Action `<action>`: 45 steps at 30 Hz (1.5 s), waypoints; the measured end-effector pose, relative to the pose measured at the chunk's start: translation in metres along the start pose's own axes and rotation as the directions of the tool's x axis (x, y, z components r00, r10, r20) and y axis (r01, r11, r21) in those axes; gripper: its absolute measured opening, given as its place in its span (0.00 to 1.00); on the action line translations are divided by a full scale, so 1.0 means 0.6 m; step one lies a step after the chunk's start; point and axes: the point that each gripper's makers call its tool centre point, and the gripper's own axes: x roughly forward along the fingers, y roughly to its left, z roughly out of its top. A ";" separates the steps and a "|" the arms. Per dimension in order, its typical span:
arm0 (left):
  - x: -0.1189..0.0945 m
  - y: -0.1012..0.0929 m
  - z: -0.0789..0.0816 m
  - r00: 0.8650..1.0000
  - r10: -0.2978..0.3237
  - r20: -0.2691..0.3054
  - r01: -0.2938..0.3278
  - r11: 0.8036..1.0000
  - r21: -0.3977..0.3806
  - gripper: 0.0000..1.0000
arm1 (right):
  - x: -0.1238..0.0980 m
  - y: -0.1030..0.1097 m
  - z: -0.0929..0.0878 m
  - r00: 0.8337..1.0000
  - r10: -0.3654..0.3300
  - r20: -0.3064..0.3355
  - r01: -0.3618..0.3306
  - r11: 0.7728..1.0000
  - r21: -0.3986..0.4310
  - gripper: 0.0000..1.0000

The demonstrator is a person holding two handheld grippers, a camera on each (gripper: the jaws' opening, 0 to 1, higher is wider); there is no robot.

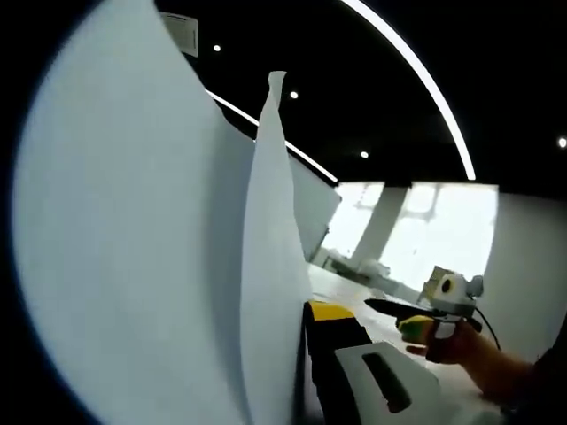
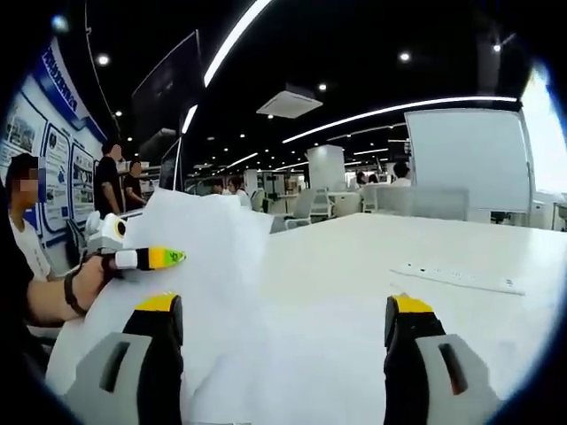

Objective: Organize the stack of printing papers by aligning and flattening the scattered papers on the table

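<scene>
Papers: in the left gripper view, white sheets of printing paper [image 1: 133, 248] stand lifted and curved, filling the left half of the frame, with one sheet's edge rising to a narrow tip near the top centre. In the right gripper view the same papers [image 2: 208, 283] lie raised at the left of the white surface, their far edge lifted off it.
Left claw: in the right gripper view the left claw [image 2: 151, 258] comes in from the left, held by a person's hand [image 2: 89, 279], its yellow-green tips pinching the near edge of the papers. In the left gripper view one black, yellow-tipped jaw shows just right of the sheets, touching them; the other jaw is hidden behind the paper.
Right claw: in its own view the right claw [image 2: 283, 319] is spread wide, one jaw over the papers and the other over bare surface, gripping nothing. In the left gripper view the right claw [image 1: 412, 323] appears low at right, held in a hand, well apart from the papers.
Surface: a large white surface [image 2: 381, 257] stretches away to the right, carrying a long white strip [image 2: 456, 278] near its right side.
</scene>
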 end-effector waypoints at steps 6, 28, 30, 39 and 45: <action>0.000 0.000 0.001 1.000 0.000 0.001 0.000 1.000 -0.003 0.06 | -0.010 -0.005 0.002 1.000 -0.009 0.006 0.009 1.000 0.001 0.90; 0.000 -0.007 0.000 1.000 0.004 -0.002 -0.004 1.000 0.005 0.06 | -0.049 -0.051 0.003 0.997 -0.070 0.017 0.069 0.997 0.022 0.90; 0.000 -0.007 -0.001 1.000 0.004 -0.003 -0.004 1.000 0.007 0.06 | -0.051 -0.052 0.002 0.997 -0.073 0.016 0.073 0.997 0.024 0.90; 0.001 -0.006 -0.002 1.000 0.004 -0.006 -0.004 1.000 0.012 0.06 | -0.067 -0.060 -0.005 0.996 -0.092 0.013 0.091 0.996 0.023 0.90; 0.001 -0.007 -0.004 1.000 0.005 -0.010 -0.004 1.000 0.020 0.06 | -0.080 -0.072 -0.007 0.994 -0.108 0.013 0.108 0.994 0.031 0.90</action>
